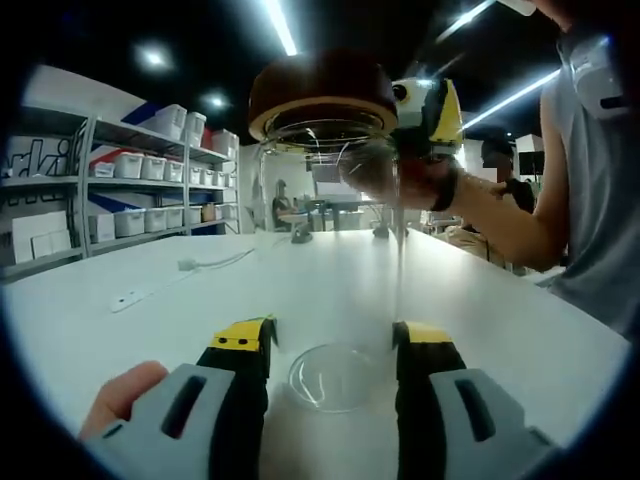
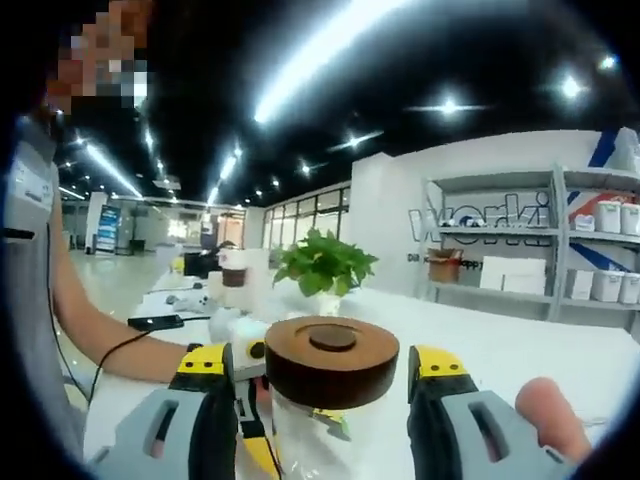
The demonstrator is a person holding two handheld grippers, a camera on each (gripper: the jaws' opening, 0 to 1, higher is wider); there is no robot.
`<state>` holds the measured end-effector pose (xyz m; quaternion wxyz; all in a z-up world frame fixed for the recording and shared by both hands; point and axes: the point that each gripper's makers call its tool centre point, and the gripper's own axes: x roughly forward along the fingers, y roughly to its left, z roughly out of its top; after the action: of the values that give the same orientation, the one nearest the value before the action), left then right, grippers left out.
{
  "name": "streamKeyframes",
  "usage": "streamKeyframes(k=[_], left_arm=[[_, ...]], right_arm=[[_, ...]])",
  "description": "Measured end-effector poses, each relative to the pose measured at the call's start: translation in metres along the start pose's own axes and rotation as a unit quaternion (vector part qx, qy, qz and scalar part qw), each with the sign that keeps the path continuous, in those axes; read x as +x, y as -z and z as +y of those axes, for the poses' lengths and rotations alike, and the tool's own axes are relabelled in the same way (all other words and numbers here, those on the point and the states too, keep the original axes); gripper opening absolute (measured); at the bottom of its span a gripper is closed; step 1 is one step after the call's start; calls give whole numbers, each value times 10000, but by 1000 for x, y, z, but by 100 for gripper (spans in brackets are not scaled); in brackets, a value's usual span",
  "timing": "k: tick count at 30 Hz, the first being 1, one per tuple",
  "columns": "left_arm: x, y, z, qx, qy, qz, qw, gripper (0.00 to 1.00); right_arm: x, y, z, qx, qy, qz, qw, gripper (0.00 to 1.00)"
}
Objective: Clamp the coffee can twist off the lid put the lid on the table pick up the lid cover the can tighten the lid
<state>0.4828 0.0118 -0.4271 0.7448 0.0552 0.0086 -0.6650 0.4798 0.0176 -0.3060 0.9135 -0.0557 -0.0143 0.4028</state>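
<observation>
One clear glass coffee can (image 1: 330,300) at centre; one round brown wooden lid (image 2: 332,360) at 12 o'clock on it; two yellow-tipped grey grippers, left gripper (image 1: 334,345) and right gripper (image 2: 330,368); one green leafy potted plant (image 2: 325,265).

Can (image 1: 330,250) upright on the table (image 1: 150,330), between the left gripper (image 1: 335,350) jaws at its base. Lid (image 1: 322,95) on top of the can, right gripper (image 1: 425,115) just right of it. Cable (image 1: 215,262) on the table, far left; shelves (image 1: 120,190) behind. In the right gripper view, lid (image 2: 332,360) between the right gripper (image 2: 330,375) jaws; plant (image 2: 325,265) on the table (image 2: 520,350) behind it, shelves (image 2: 560,240) far right, person (image 2: 40,300) left.
</observation>
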Motion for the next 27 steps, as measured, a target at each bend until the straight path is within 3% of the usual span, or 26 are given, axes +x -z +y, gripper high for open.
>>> streamKeyframes(k=[6,7,9,15,27], left_arm=[[0,0,0,0,-5,3,10000,40],[0,0,0,-1,-8,5,10000,40],[0,0,-1,-2,-9,6,10000,40],[0,1,-1,5,-16,12,10000,40],[-1,1,-1,10,-17,16,10000,40]], right_arm=[[0,2,-1,260,1131,1,9932,62],[-1,0,-2,115,1409,-13,9900,61],[-1,-1,0,-156,1582,22,9873,59],[2,-3,-3,-163,1554,15,9877,55],[0,-10,-8,-178,1904,-91,9815,52]])
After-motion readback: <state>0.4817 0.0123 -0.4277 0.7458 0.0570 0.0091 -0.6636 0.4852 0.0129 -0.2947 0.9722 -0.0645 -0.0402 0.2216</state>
